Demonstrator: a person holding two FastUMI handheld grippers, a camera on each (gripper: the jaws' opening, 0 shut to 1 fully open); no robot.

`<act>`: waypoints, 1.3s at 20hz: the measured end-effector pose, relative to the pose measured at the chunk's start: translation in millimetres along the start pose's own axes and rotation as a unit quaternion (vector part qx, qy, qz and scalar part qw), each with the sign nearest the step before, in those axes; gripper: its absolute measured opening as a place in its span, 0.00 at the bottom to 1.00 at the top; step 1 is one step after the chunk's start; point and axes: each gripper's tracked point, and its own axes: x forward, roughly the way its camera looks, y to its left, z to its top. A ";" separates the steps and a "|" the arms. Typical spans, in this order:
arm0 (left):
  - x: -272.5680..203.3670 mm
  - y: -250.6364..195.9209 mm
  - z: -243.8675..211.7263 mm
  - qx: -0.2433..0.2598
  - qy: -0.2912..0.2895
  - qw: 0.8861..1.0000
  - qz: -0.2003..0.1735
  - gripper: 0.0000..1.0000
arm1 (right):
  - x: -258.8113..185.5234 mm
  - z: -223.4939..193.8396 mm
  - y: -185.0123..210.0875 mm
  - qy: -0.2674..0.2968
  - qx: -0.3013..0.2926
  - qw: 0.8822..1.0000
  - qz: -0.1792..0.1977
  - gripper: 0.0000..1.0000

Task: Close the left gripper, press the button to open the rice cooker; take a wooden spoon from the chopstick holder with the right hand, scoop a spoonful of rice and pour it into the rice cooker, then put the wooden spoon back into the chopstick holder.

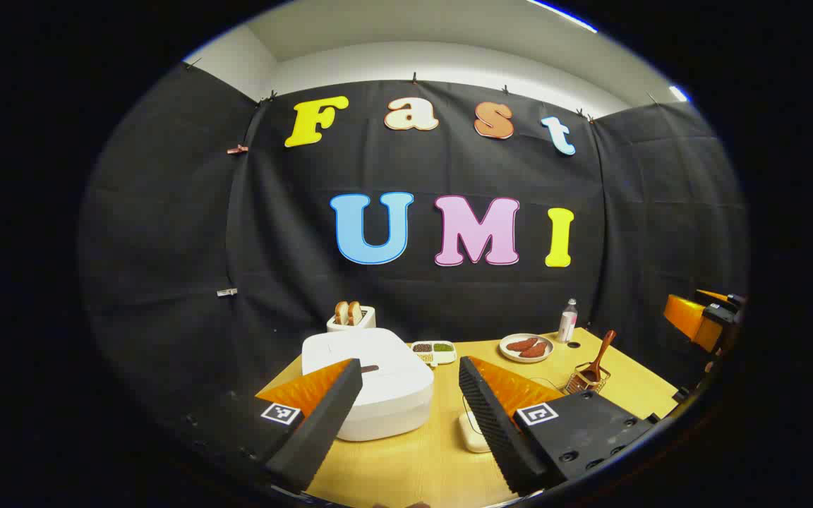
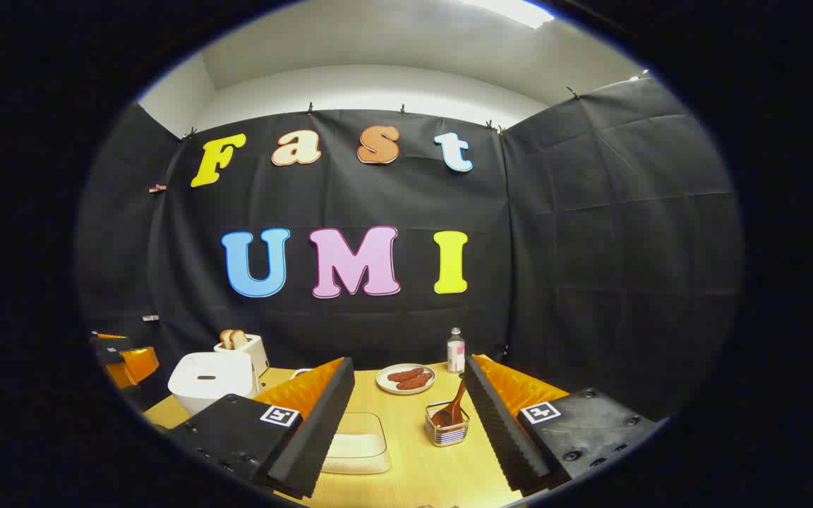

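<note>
Both jaws wide, holding nothing: left gripper (image 1: 410, 416) over closed rice cooker (image 1: 371, 384). Shut fully first, then press button (image 1: 370, 368) squarely.

Staged kitchen in a recording booth: black cloth walls (image 2: 590, 233) pinned up under a white ceiling, wooden worktop (image 1: 435, 451) carrying a rice cooker (image 1: 378, 381), toaster with bread (image 1: 351, 319), plate of sausages (image 2: 406, 379), chopstick holder (image 2: 447, 427).
</note>
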 end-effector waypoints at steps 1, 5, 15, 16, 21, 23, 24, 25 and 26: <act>-1.1 -2.4 1.9 -0.002 -0.002 1.000 -0.005 0.95 | -0.1 2.1 0.1 -0.002 0.001 1.000 0.000 0.98; -3.9 -5.9 -1.6 -0.008 0.004 1.000 -0.012 0.96 | -3.1 7.6 3.5 -0.013 -0.016 1.000 0.006 0.98; 0.9 10.0 -6.9 -0.016 0.007 1.000 0.001 0.96 | -8.4 2.1 30.4 -0.004 -0.021 0.999 0.049 0.98; 1.6 11.3 -8.0 -0.020 0.008 1.000 0.001 0.96 | -8.8 0.9 30.8 -0.001 -0.021 0.998 0.052 0.98; 16.0 32.4 -4.9 -0.049 0.018 0.998 0.026 0.95 | -9.8 -0.5 25.0 0.009 -0.020 0.999 0.046 0.98; 29.6 44.7 -6.6 -0.040 0.024 0.998 0.034 0.95 | -10.6 -5.8 21.5 0.014 -0.017 0.999 0.040 0.98; 37.1 53.5 -3.9 -0.033 0.024 0.998 0.039 0.91 | -12.4 -8.6 18.8 0.018 -0.015 0.999 0.036 0.98; 45.1 61.0 -0.1 -0.028 0.023 0.998 0.042 0.88 | -13.9 -11.9 16.3 0.022 -0.015 0.999 0.032 0.98; 53.8 66.8 1.5 -0.025 0.024 0.998 0.044 0.83 | -17.0 -16.6 14.1 0.028 -0.012 0.999 0.028 0.98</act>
